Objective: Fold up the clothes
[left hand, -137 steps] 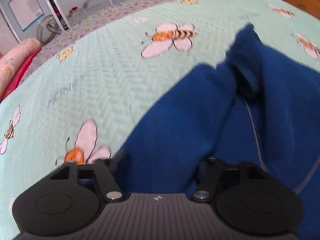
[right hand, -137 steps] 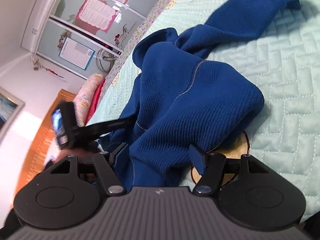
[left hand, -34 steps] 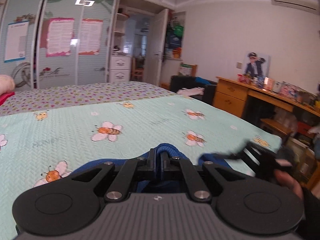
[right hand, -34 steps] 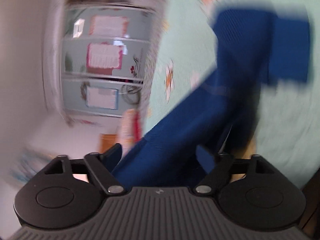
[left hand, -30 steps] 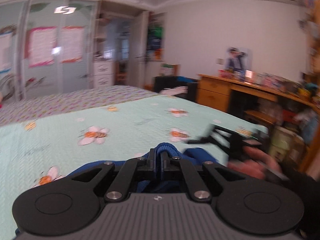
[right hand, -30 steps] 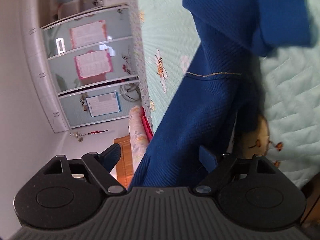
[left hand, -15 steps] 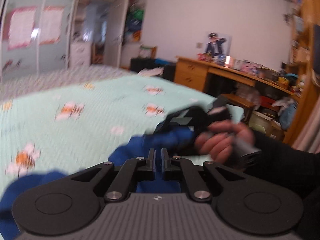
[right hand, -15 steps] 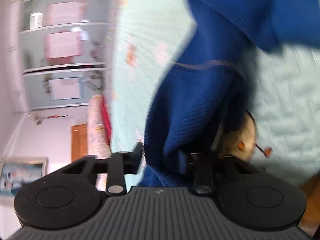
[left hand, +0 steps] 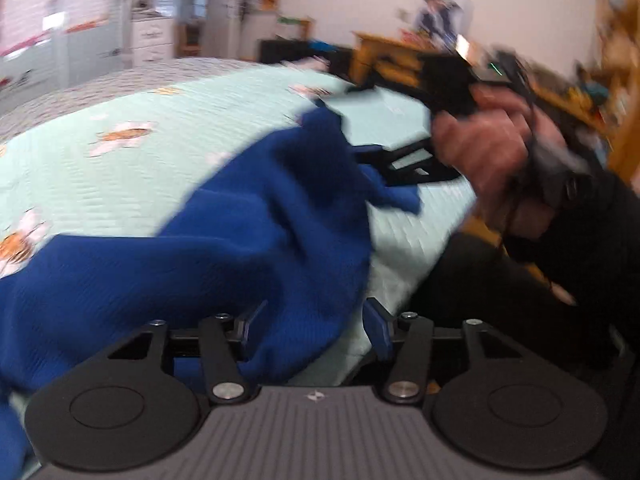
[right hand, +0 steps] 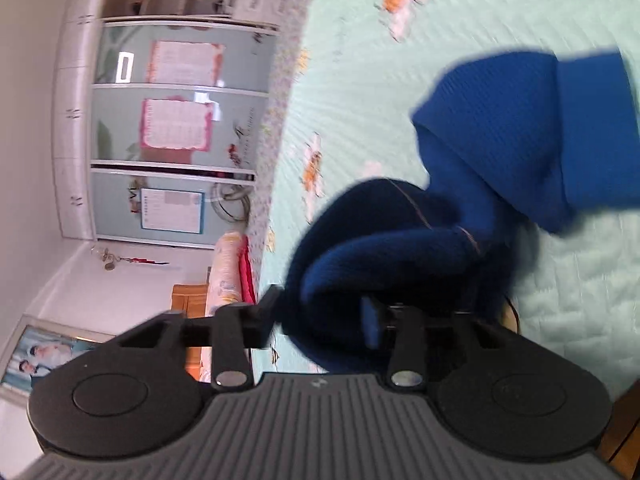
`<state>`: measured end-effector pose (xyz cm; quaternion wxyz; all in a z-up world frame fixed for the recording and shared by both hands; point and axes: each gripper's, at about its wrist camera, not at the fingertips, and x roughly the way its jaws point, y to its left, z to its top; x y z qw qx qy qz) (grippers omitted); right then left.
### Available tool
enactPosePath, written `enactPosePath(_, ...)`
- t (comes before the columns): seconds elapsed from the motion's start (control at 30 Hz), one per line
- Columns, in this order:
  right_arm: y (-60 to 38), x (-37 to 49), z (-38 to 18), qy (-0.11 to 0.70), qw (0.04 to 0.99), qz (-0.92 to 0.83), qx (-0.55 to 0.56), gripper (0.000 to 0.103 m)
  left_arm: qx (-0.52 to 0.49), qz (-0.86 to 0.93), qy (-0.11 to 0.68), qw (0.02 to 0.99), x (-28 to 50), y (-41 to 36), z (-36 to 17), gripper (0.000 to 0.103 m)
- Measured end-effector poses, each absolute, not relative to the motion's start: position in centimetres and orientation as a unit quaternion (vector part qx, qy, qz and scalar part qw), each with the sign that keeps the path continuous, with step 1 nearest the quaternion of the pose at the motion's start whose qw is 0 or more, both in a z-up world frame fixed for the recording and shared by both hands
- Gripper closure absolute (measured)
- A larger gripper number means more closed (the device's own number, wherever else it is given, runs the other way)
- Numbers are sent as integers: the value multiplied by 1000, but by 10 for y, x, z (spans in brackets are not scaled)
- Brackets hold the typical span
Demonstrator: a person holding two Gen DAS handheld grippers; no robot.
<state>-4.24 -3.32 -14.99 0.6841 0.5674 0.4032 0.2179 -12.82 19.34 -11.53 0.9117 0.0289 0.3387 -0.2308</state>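
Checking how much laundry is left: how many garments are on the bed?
1: a blue sweater, draped over the green bedspread near its edge, with a bunched part clamped in the right gripper. Others may lie out of view.

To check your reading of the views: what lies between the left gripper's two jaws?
In the left wrist view, a fold of the blue garment lies between the open jaws of the left gripper, with the bee-patterned bedspread beneath it.

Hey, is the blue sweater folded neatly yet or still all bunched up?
Bunched up. The blue sweater lies in loose rumpled heaps across the bedspread, with no flat, squared fold visible in either view.
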Motion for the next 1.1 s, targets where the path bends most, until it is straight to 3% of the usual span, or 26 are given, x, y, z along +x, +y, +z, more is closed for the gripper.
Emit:
enactPosePath(0.07,-27,-38,-150,409,679,222,567,29,39,-237,357,903,-118,184,-128,48)
enactPosePath(0.13,-25,-35,-148,416,687,232,549,24,52,-231,372,898,-109,174,-140,45)
enactPosePath(0.2,-21,-32,-149,425,700,237,523,25,98,-201,379,898,-109,158,-153,43)
enactPosePath(0.23,-19,-32,-148,427,706,242,511,43,124,-183,380,898,-109,150,-158,45)
enactPosePath(0.27,-18,-33,-143,422,712,253,501,69,144,-168,374,901,-109,146,-162,59)
enactPosePath(0.3,-18,-35,-136,412,718,264,494,72,135,-162,368,905,-109,148,-157,68)
enactPosePath(0.33,-18,-39,-126,391,728,277,491,77,126,-155,363,910,-109,150,-152,91)
enactPosePath(0.37,-19,-43,-115,368,738,289,487,78,117,-148,357,915,-109,152,-148,95)
enactPosePath(0.53,-32,-58,-57,258,771,336,476,80,79,-58,224,970,-121,189,-71,95)
enactPosePath(0.73,-29,-46,-2,211,770,368,476,80,69,19,67,995,-129,233,49,95)
enactPosePath(1.0,-17,-22,155,52,782,448,431,82,82,64,-80,991,-109,253,205,96)
enactPosePath(1.1,-24,-24,157,53,791,441,421,83,83,61,-135,985,-126,241,231,96)
